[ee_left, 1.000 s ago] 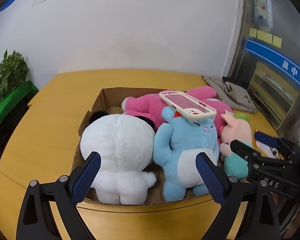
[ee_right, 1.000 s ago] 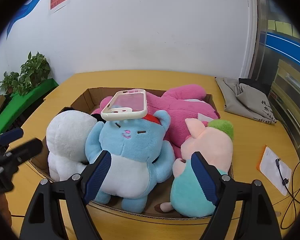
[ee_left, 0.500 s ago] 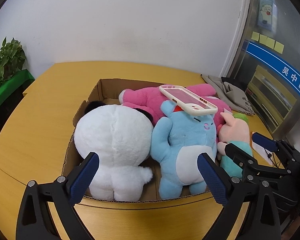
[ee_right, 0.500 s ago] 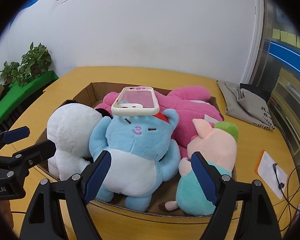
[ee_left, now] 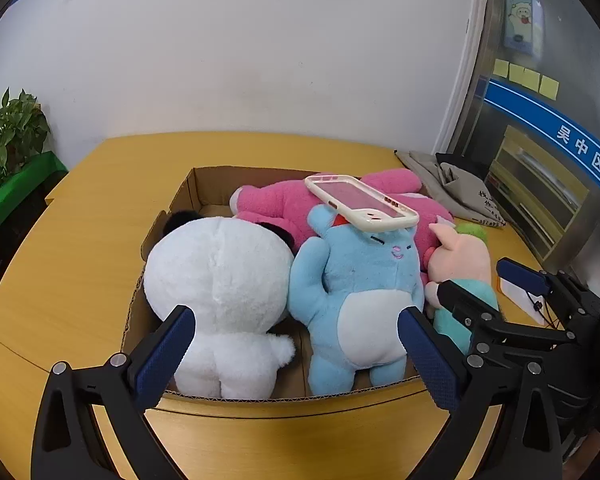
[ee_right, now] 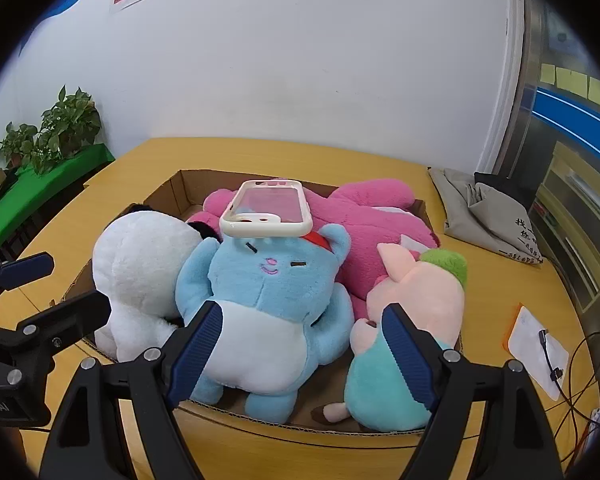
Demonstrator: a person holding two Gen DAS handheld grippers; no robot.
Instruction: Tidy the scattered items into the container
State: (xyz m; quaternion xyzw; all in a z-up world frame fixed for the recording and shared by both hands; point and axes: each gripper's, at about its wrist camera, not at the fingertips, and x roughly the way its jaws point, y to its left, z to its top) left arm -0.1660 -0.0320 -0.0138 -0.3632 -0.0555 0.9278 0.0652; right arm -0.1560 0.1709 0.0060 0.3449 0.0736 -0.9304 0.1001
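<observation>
A cardboard box point(ee_left: 204, 184) point(ee_right: 180, 192) on the yellow table holds a white plush point(ee_left: 220, 280) point(ee_right: 140, 268), a blue plush point(ee_left: 360, 280) point(ee_right: 268, 292), a pink plush point(ee_left: 284, 204) point(ee_right: 372, 216) and a pig plush in teal point(ee_left: 464, 256) point(ee_right: 416, 300). A cream phone case point(ee_left: 360, 202) point(ee_right: 268, 210) lies on the blue plush's head. My left gripper point(ee_left: 296, 344) is open and empty in front of the box. My right gripper point(ee_right: 300, 340) is open and empty above the box's near edge.
A grey cloth bag point(ee_left: 456, 184) point(ee_right: 488, 212) lies at the table's back right. A white card with a cable point(ee_right: 540, 344) lies at the right. Potted plants point(ee_left: 12, 136) point(ee_right: 60, 128) stand left. A glass door is at the right.
Both grippers have drawn back and risen a little from the box; the box and plush toys sit lower and more central in view. Nothing was grasped or released.
</observation>
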